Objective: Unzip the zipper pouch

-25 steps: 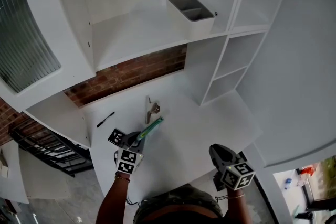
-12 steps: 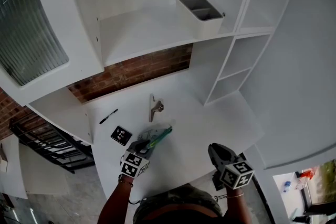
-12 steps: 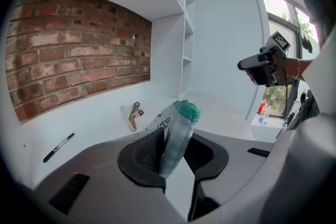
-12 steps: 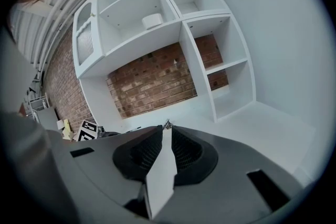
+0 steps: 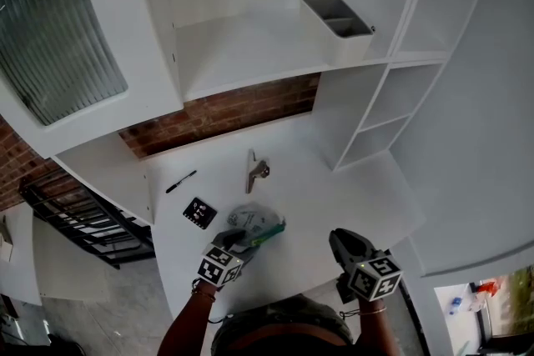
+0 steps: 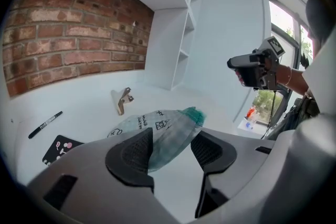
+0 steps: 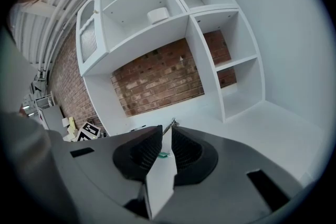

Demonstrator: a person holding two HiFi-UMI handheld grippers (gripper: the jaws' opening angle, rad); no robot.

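The zipper pouch (image 5: 253,220) is translucent grey with printed doodles and a green zipper end. It lies flat on the white desk (image 5: 317,188). My left gripper (image 5: 238,239) is at its near end. In the left gripper view the pouch (image 6: 163,128) reaches in between the jaws of the left gripper (image 6: 170,147), which have just been opening and now stand apart, with neither pad pressing on it. My right gripper (image 5: 338,239) hovers to the right of the pouch, apart from it. In the right gripper view the right gripper (image 7: 165,147) is shut with nothing in it.
On the desk behind the pouch lie a metal clip (image 5: 257,172), a black marker pen (image 5: 180,181) and a small black patterned card (image 5: 200,213). A grey bin (image 5: 338,25) stands on the shelf above. White shelf uprights (image 5: 367,129) close off the desk's right back corner.
The left gripper carried the pouch right and down toward the near edge. The pouch, held up edge-on before, now lies flat on the desk and the jaws have opened. The right gripper barely moved.
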